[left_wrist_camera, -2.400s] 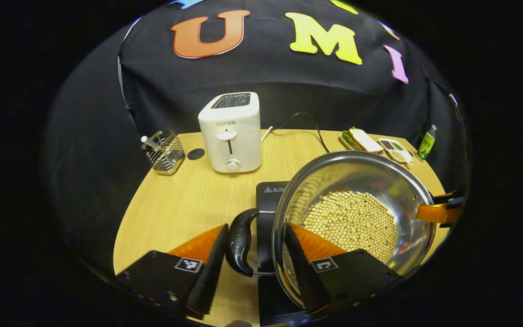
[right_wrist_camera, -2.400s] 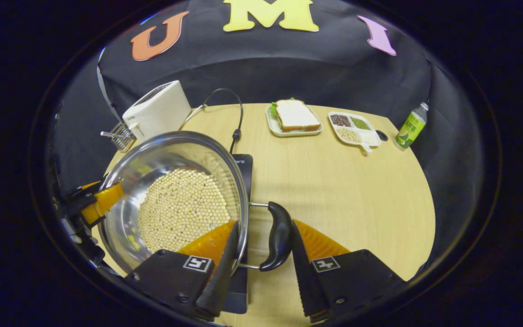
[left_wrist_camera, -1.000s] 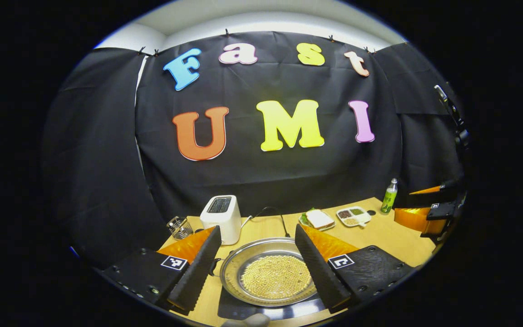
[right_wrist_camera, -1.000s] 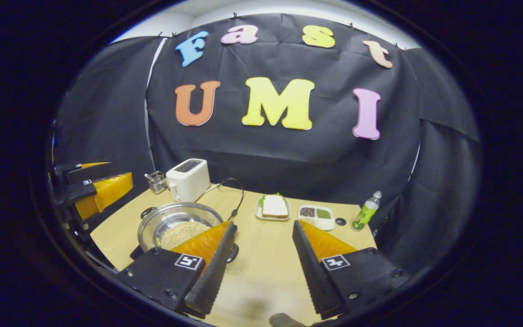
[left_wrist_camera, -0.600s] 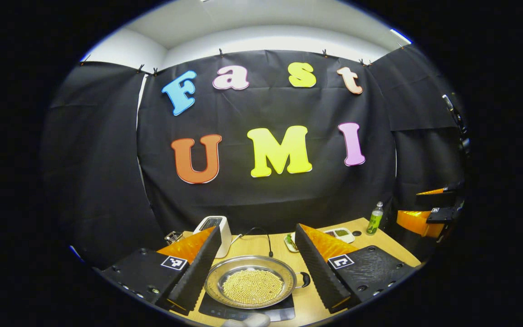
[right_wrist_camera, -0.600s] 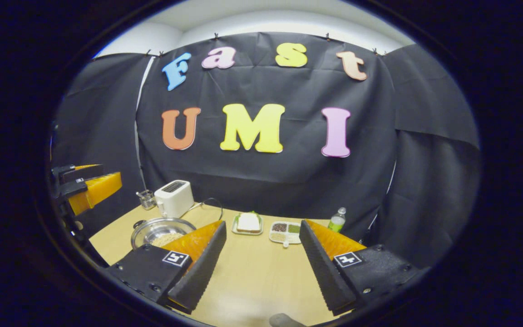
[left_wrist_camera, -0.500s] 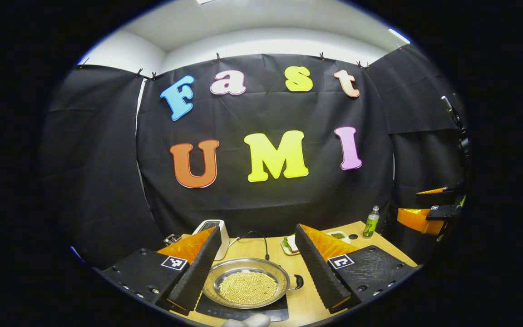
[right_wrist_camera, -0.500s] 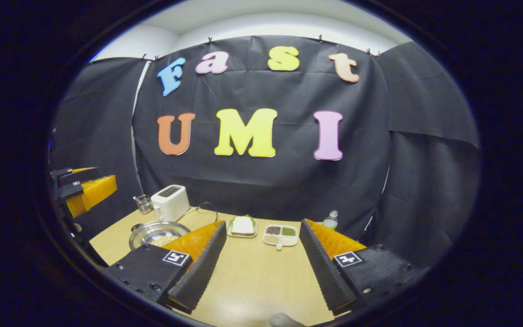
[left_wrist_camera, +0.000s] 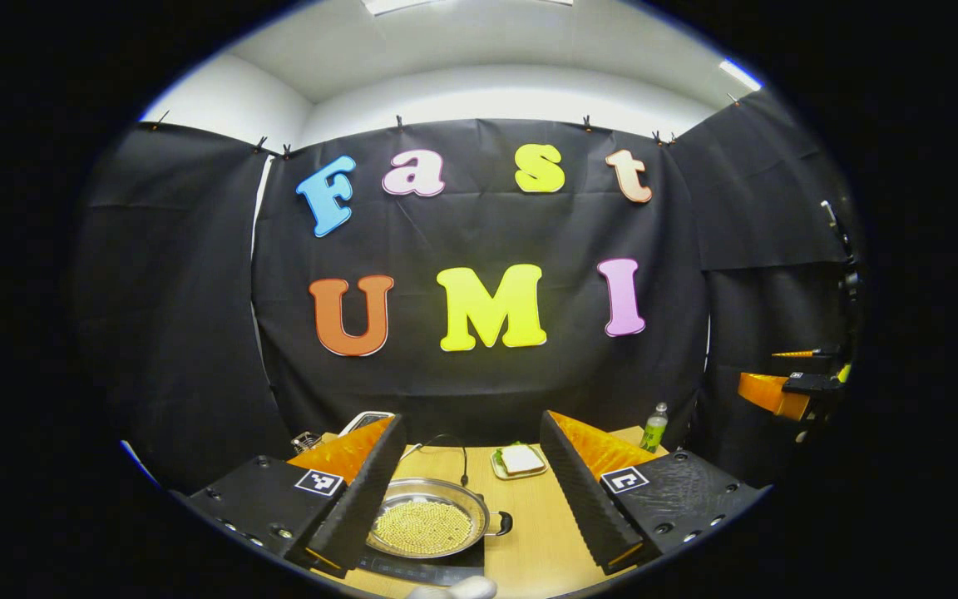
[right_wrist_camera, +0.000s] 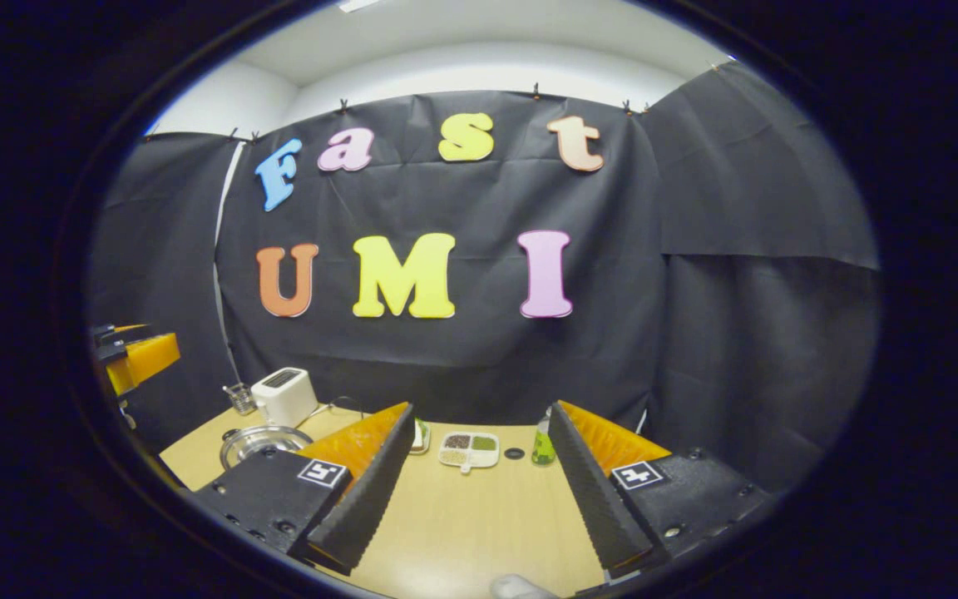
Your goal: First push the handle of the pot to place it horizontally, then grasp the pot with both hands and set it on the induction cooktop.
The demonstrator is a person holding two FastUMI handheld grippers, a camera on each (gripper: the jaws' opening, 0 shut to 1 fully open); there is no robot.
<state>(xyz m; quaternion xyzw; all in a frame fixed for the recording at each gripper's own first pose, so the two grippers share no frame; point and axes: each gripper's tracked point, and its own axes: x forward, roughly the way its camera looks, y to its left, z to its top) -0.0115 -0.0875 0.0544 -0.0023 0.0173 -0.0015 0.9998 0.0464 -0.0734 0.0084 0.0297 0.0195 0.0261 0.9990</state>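
In the left gripper view, the left gripper [left_wrist_camera: 472, 491] sits at the bottom of the frame with its two fingers spread wide and nothing between them. Through that gap, low in the frame and a little left of centre, the pot [left_wrist_camera: 425, 527] rests on the induction cooktop [left_wrist_camera: 412, 570] — a steel pot with a bed of pale beans [left_wrist_camera: 422, 527] inside. One black handle [left_wrist_camera: 502, 522] sticks out on its right side, lying level. A black cord [left_wrist_camera: 450, 445] loops up behind the pot toward the back of the wooden table [left_wrist_camera: 541, 541]. A plate with a sandwich [left_wrist_camera: 520, 460] lies just right of centre, and a green bottle [left_wrist_camera: 654, 427] stands farther right by the booth wall. The white toaster [left_wrist_camera: 362, 422] peeks out above the left finger, with a wire basket [left_wrist_camera: 305, 441] to its left.

At the right edge of that same view the right gripper [left_wrist_camera: 791, 387] hangs high, well clear of the table.

In the right gripper view, that gripper [right_wrist_camera: 479, 482] fills the bottom of the frame, fingers likewise spread apart and empty. The pot [right_wrist_camera: 263, 441] shows at lower left, partly behind the left finger, with the toaster [right_wrist_camera: 284, 395] above it and the wire basket [right_wrist_camera: 239, 398] beside that. Between the fingers lies a divided snack tray [right_wrist_camera: 469, 448] — and the bottle [right_wrist_camera: 542, 445] stands tight against the right finger's edge. The left gripper [right_wrist_camera: 134, 353] shows at the far left edge, raised above the table.
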